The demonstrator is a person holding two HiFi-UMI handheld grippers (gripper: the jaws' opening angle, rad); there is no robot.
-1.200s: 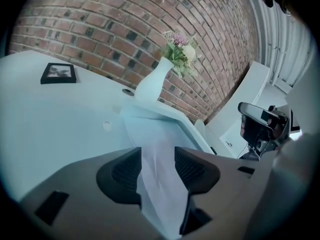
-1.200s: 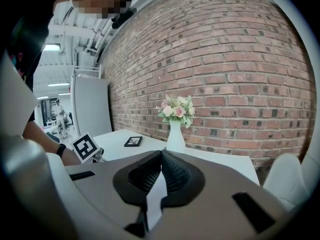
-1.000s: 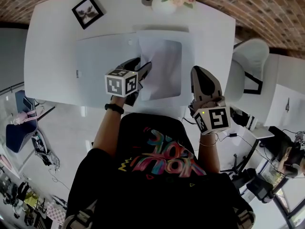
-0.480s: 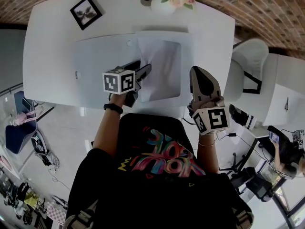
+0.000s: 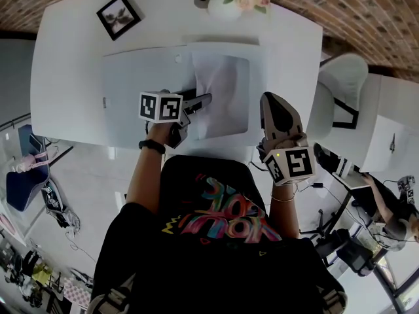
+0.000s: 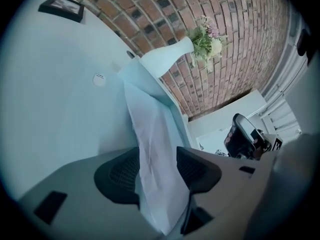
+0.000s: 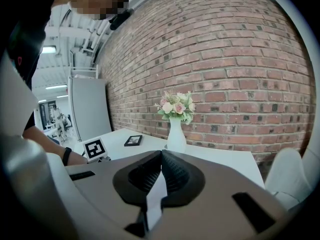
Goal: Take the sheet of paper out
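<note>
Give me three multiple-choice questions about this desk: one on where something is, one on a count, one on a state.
1. Where is the picture frame?
A. far left of the table
B. on the paper
C. beside the vase

2. How many vases?
A. one
B. two
C. three

3. The left hand-held gripper is
A. open, empty
B. shut on the sheet of paper
C. on the floor

Answers: A, the frame sits at the far left corner; A, there is a single white vase with flowers; B, the sheet runs between its jaws.
</note>
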